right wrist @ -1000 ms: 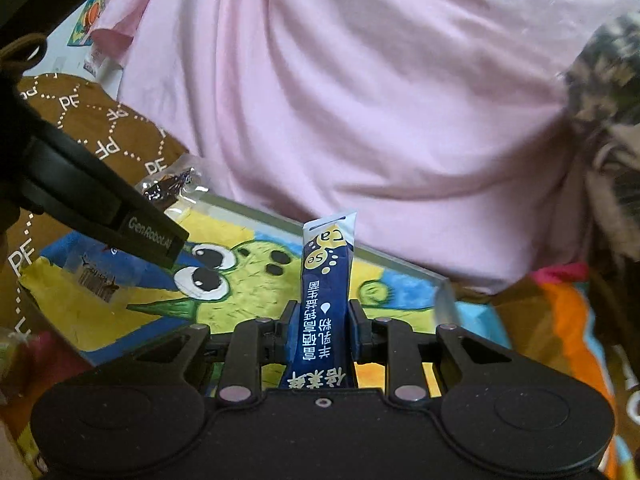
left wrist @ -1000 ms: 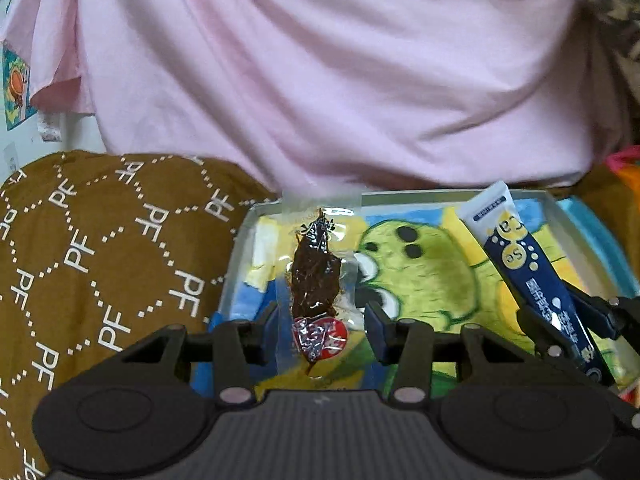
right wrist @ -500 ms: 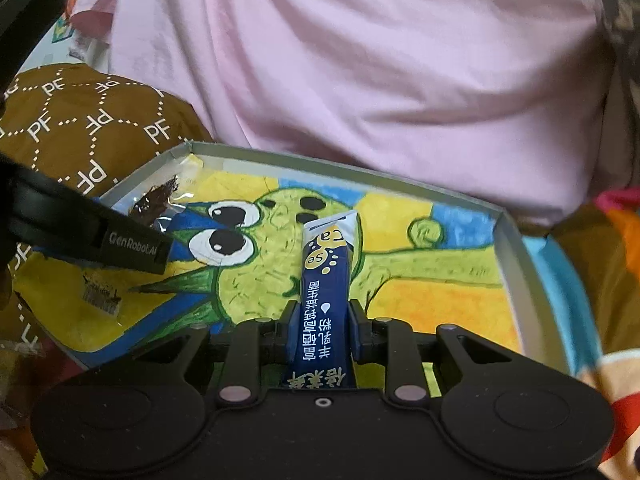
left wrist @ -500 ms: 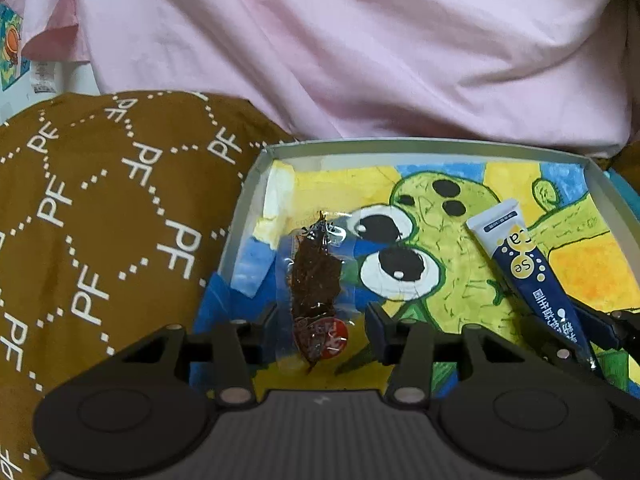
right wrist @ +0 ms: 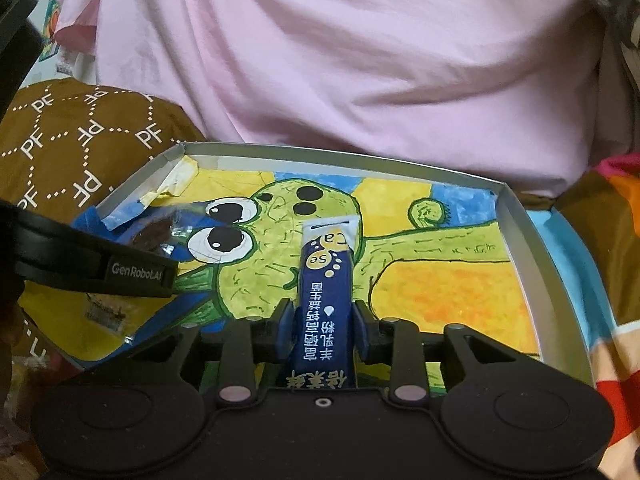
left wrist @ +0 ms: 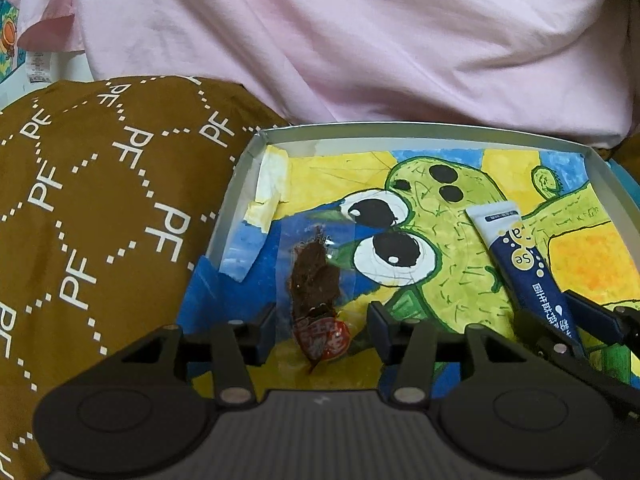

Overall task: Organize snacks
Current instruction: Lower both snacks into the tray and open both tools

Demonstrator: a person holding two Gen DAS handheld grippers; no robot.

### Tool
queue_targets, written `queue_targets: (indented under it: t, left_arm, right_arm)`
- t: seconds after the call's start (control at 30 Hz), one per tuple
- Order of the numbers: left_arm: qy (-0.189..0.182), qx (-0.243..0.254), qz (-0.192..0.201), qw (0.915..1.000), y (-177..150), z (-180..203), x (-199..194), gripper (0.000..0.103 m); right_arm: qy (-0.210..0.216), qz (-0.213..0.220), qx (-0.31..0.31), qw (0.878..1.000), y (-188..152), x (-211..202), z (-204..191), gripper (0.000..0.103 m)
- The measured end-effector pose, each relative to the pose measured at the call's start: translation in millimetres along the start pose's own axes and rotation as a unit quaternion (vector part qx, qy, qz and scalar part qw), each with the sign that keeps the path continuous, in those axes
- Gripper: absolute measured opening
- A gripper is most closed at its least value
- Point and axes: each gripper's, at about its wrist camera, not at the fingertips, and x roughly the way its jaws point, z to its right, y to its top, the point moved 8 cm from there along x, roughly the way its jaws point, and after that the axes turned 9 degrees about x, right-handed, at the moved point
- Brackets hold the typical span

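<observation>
A shallow grey-rimmed tray (left wrist: 400,126) with a green cartoon creature painted on its floor lies ahead. A clear packet of dark dried meat with a red label (left wrist: 314,280) rests on the tray's left part, between the jaws of my left gripper (left wrist: 322,316). Those jaws are opening and there are gaps beside the packet. A dark blue stick sachet (right wrist: 326,280) lies on the tray floor (right wrist: 460,280) between the jaws of my right gripper (right wrist: 323,312). These are also opening, with the pads clear of it. The sachet (left wrist: 520,256) also shows in the left wrist view.
A brown cushion with a white PF pattern (left wrist: 100,200) presses against the tray's left side. Pink cloth (left wrist: 360,40) hangs right behind the tray's far rim. Striped colourful fabric (right wrist: 608,240) lies to the right. The left gripper's body (right wrist: 100,268) crosses the right wrist view.
Both grippers came down over the tray with their snacks. The packet and the sachet now lie on the tray floor, and both pairs of jaws have spread away from them.
</observation>
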Motion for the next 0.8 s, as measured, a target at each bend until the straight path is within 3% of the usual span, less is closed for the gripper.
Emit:
queue_targets:
  t: [0.13,0.2,0.43,0.6,0.8]
  left_arm:
    - [-0.002,-0.003,0.006,1.0,-1,-1,-4,0.066]
    - [-0.002,-0.004,0.01,0.9999,-2,-4,-9,0.073]
    - [-0.007,-0.011,0.045,0.9989,2,-14,-46,0.097]
    - [-0.011,-0.03,0.074,0.9968,3,-24,-81,0.103]
    - [-0.018,-0.051,0.091,0.9944,-5,-36,-121,0.103]
  right_arm:
    - [0.0,0.007,0.001,1.0,1,-7,1,0.046]
    - [-0.001,0.008,0.004,1.0,2,-13,3,0.06]
    - [0.01,0.044,0.016,0.999,14,-52,11,0.083]
    - [0.013,0.075,0.023,0.997,22,-88,15,0.096]
    - [0.022,0.092,0.022,0.995,26,-135,12,0.102]
